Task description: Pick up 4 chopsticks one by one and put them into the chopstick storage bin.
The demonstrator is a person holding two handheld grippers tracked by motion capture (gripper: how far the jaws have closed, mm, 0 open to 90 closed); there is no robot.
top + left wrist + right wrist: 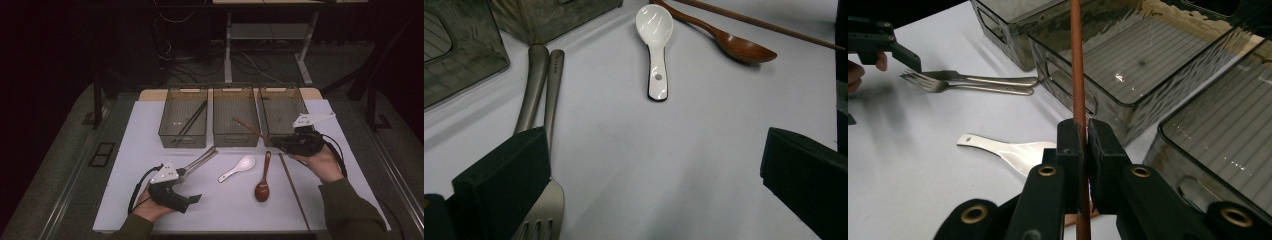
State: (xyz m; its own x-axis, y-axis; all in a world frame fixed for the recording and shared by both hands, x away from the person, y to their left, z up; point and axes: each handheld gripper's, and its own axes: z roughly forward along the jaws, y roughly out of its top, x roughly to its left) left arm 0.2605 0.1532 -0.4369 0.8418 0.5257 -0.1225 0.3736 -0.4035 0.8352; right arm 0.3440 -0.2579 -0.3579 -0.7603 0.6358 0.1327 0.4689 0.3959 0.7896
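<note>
Sorting cutlery into three smoked-plastic bins, by the look of it. Right gripper (1082,145) clamped tight on a brown wooden chopstick (1077,60), pads pinching it partway along so that the long free end juts forward over the middle bin (236,120), tip raised above the ribbed floor; gripped that way, probably, to let the stick be tipped or lowered lengthwise into a bin rather than dropped across a rim. Chopstick itself slim, straight, round, reddish-brown, smooth and matte, no visible pattern. Its twin (295,192) lying flat on the white mat near the right edge, just beside the wooden spoon (263,177). Left bin (184,120) already holding a pair of black chopsticks (192,120), leaning corner to corner. Left gripper (175,192) resting low on the mat, jaws wide apart and empty, one pad right beside the two steel forks (541,90), likely staged for those. White ceramic soup spoon (655,45) waiting between forks and wooden spoon.
</note>
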